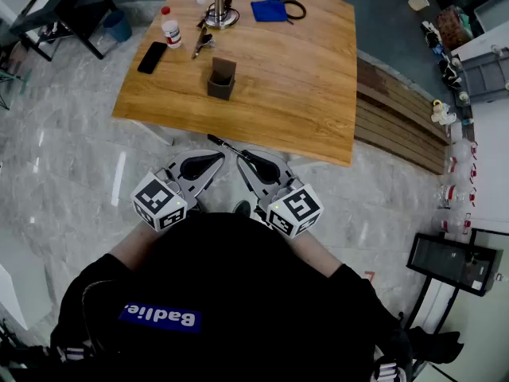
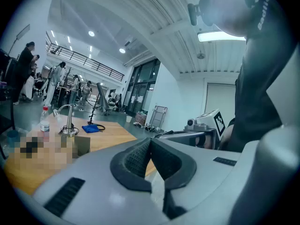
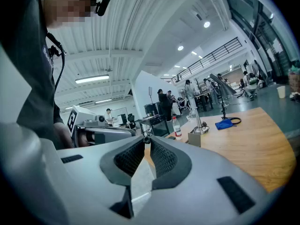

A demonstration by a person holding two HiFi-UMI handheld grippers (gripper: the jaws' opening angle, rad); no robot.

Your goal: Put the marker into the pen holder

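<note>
Marker point(image 1: 225, 144) is pinched crosswise at the right gripper point(image 1: 250, 159) tips. Left gripper point(image 1: 216, 161) sits just beside it, jaws pressed together, empty. Pen holder point(image 1: 222, 79) is well ahead of both.

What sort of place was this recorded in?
Likely a large open lab or workshop hall: high ribbed ceiling, mezzanine railing, people standing around equipment behind the wooden table.

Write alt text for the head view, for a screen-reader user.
Seen from above, a person in black holds two grippers just short of a wooden table; the right gripper clamps a black marker, the left gripper is shut and empty. On the table are a brown pen holder, a phone, a bottle and a blue cloth.
</note>
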